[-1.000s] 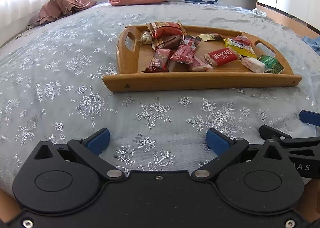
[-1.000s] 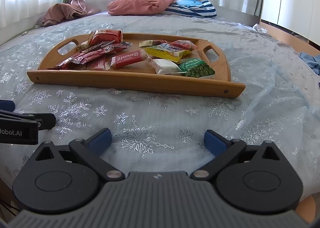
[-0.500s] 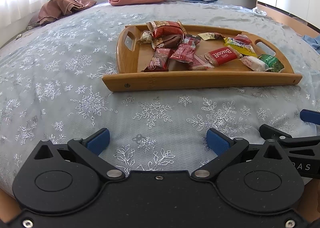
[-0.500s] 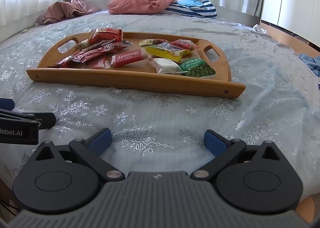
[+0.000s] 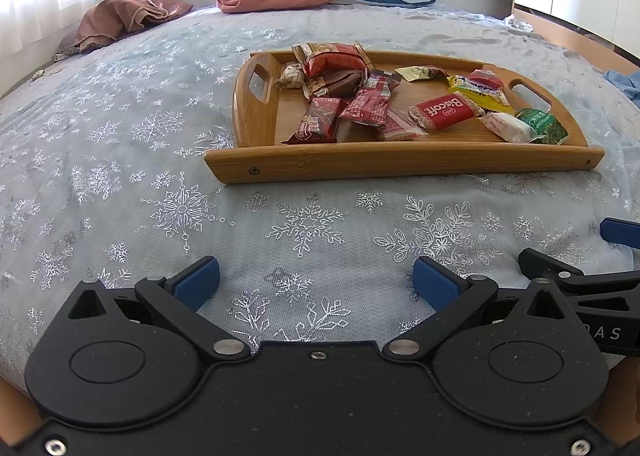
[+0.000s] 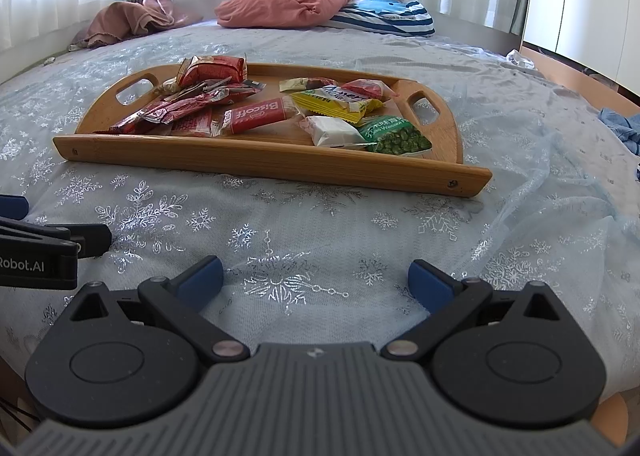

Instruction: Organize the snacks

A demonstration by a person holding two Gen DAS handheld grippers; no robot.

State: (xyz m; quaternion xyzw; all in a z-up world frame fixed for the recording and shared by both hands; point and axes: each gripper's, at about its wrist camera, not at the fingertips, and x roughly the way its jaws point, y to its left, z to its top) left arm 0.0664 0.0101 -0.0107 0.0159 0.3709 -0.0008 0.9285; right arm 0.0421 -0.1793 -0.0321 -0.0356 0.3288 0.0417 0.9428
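Snacks are all piled in the wooden tray (image 5: 304,166) sitting on the snowflake bedspread (image 5: 120,144). Red wrappers (image 5: 366,106) crowd the tray's left half, the Biscoff pack (image 6: 256,116) is about mid-tray, and the green pea bag (image 6: 402,138) sits in its right front corner. Left gripper (image 5: 316,282) and right gripper (image 6: 315,280) both hover short of the tray's front rail, fingers spread wide, holding nothing.
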